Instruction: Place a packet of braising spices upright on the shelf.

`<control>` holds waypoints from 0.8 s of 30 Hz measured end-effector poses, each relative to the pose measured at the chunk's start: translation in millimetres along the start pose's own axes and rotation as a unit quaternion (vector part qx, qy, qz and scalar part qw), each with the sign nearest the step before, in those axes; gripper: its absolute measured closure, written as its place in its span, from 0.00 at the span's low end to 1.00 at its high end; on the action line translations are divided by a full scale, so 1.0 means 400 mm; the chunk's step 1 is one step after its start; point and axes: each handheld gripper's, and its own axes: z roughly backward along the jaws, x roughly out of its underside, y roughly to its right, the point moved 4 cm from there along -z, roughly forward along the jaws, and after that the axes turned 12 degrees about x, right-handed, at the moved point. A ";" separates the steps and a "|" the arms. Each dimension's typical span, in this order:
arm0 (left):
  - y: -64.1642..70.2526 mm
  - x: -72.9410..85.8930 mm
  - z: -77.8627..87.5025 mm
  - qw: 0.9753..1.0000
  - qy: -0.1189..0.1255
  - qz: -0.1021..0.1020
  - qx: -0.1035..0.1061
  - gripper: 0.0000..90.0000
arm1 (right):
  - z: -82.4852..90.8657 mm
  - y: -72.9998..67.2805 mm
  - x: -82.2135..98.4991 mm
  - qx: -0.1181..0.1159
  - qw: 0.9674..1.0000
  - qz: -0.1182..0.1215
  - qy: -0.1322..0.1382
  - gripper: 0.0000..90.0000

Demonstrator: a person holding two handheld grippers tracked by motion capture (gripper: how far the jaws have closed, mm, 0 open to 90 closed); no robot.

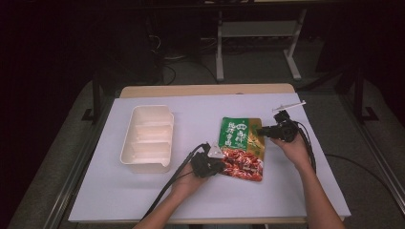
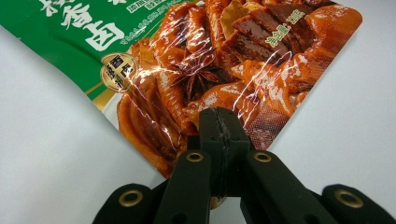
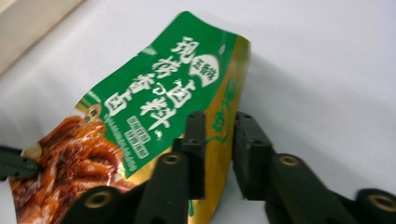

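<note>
A sealed food packet (image 1: 241, 148), green on its upper half with a picture of red braised meat below, lies flat on the white table cover (image 1: 200, 112). My left gripper (image 1: 221, 165) is shut on its lower left edge; in the left gripper view the jaws (image 2: 218, 122) pinch the meat-picture edge of the packet (image 2: 210, 60). My right gripper (image 1: 262, 131) is at the packet's right side. In the right gripper view it (image 3: 218, 128) stands open with the gold edge of the packet (image 3: 154, 93) between its fingers. The left gripper's tip (image 3: 14, 165) shows there at far left.
A white tray (image 1: 143, 165) with several compartments stands left of the packet, and its side (image 3: 28, 23) appears in the right gripper view. Cables trail from both grippers toward the table's front. Bare cover lies around the packet. Desk legs (image 1: 219, 52) stand behind the table.
</note>
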 end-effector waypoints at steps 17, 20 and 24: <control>0.002 0.000 -0.001 1.000 -0.001 -0.005 -0.005 1.00 | -0.021 -0.030 -0.007 -0.057 0.998 0.006 -0.019 0.79; 0.001 0.000 0.000 1.000 -0.001 -0.004 -0.003 1.00 | -0.051 -0.022 0.004 -0.051 0.998 0.002 -0.038 0.79; 0.001 0.000 -0.001 1.000 0.001 -0.002 -0.002 1.00 | -0.074 -0.020 0.011 -0.050 0.998 -0.004 -0.046 0.82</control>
